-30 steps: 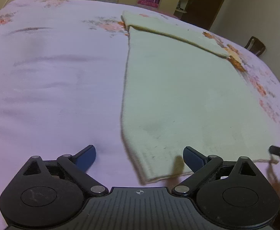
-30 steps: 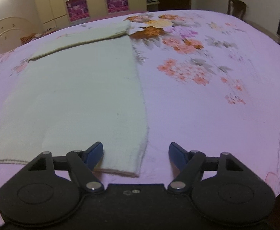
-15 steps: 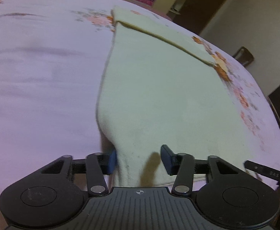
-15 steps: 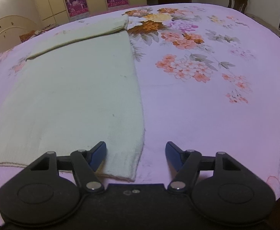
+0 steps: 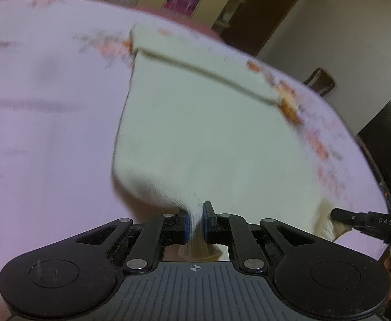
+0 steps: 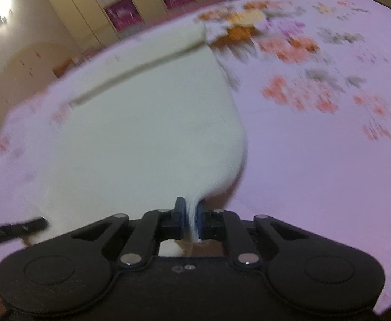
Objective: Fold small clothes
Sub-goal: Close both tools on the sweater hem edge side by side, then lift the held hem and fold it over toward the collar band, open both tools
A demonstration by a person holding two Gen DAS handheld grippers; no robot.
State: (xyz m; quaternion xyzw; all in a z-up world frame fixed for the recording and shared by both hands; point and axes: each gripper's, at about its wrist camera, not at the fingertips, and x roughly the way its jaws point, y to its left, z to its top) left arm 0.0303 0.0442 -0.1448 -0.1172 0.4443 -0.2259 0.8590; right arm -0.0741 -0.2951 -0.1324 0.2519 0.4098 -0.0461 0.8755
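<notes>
A: At the bottom centre of the left wrist view, what has the left gripper (image 5: 195,223) got?

B: Its jaws have just been closing and now pinch the near left corner of the cream knitted garment (image 5: 203,123). The blue pads (image 5: 186,224) press the bunched fabric, with a little of it poking out below them.

A: And the right gripper (image 6: 191,222)?

B: Same story at the bottom centre of its own view: jaws just closed, clamped on the near right corner, the cloth pulled up into a narrow pleat between the pads.

A: Where does the rest of the garment lie?

B: Spread through the middle of both frames on the pink floral bedsheet (image 5: 43,123), running away toward the top, where a folded band crosses it. The near edge is raised off the sheet at both corners.

A: Anything behind?

B: Cream wardrobe doors with magenta posters (image 6: 120,13) at the upper left of the right view, and a wooden chair (image 5: 320,80) at the right of the left view. Both pictures are motion-blurred.
</notes>
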